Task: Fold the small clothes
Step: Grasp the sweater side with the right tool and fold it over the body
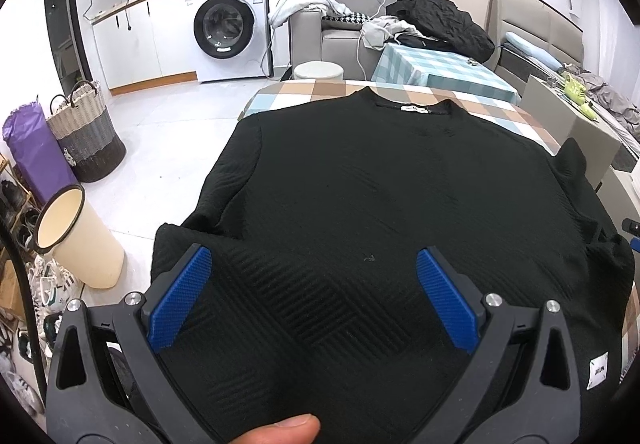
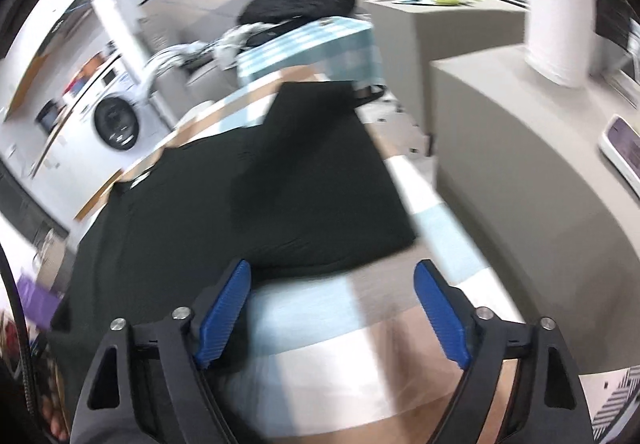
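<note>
Left wrist view showed the black top (image 1: 380,184) spread flat on the checked table (image 1: 288,92), collar far. Both the left gripper (image 1: 314,300) and the right gripper (image 2: 334,314) stood wide, holding nothing. Folding looked barely begun; next, 1 sleeve edge needed pinching.

A garment (image 1: 380,196) is spread flat on the counter (image 1: 304,90), its collar at the far edge. A washing machine (image 1: 230,26) is set beyond, to the left. On the floor at the left, a basket (image 1: 86,134) is placed behind a bin (image 1: 76,236).
</note>
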The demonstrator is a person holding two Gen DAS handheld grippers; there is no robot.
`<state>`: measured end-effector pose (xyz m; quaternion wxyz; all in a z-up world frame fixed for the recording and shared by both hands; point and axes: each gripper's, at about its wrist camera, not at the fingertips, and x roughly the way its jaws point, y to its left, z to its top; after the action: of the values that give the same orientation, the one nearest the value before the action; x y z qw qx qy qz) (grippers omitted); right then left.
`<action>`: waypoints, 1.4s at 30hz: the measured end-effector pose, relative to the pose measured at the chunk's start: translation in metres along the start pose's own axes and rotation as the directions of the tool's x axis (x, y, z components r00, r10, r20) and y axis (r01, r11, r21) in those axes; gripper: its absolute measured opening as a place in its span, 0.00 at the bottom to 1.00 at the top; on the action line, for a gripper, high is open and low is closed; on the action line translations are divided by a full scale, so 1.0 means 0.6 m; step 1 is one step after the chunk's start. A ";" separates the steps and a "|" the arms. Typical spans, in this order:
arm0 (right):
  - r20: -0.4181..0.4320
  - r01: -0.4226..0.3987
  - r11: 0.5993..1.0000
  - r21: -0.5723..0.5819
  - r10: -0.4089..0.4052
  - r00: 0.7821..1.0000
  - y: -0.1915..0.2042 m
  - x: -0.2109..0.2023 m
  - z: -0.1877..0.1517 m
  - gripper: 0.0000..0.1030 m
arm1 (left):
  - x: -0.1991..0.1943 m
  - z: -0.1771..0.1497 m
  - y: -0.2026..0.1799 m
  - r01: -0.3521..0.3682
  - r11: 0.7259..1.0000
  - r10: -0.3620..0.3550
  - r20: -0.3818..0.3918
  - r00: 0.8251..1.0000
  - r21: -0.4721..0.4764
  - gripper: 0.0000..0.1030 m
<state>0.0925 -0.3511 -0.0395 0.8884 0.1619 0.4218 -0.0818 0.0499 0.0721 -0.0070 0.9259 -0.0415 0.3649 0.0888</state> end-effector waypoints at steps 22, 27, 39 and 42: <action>0.036 0.154 0.983 -0.097 -0.151 0.988 0.000 0.063 0.038 0.12 | 0.038 0.022 0.001 -0.037 0.999 0.037 -0.024 0.999 -0.014 0.99; 0.113 0.025 0.992 -0.124 -0.011 0.994 0.053 0.029 0.078 0.12 | 0.038 0.024 0.005 -0.036 0.999 0.036 -0.015 0.999 -0.021 0.99; -0.162 -0.452 0.743 -0.494 0.433 0.887 0.358 0.038 0.036 0.32 | 0.024 0.028 0.009 -0.041 0.998 0.041 0.013 0.999 -0.042 0.99; -0.174 -0.435 0.729 -0.529 0.408 0.896 0.347 0.024 0.015 0.40 | 0.026 0.027 0.014 -0.043 0.998 0.044 0.010 0.999 -0.045 0.99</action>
<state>0.1666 -0.1597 0.0003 0.8815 -0.0096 0.3995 0.2514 0.0701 0.0848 -0.0059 0.9245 -0.0540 0.3586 0.1173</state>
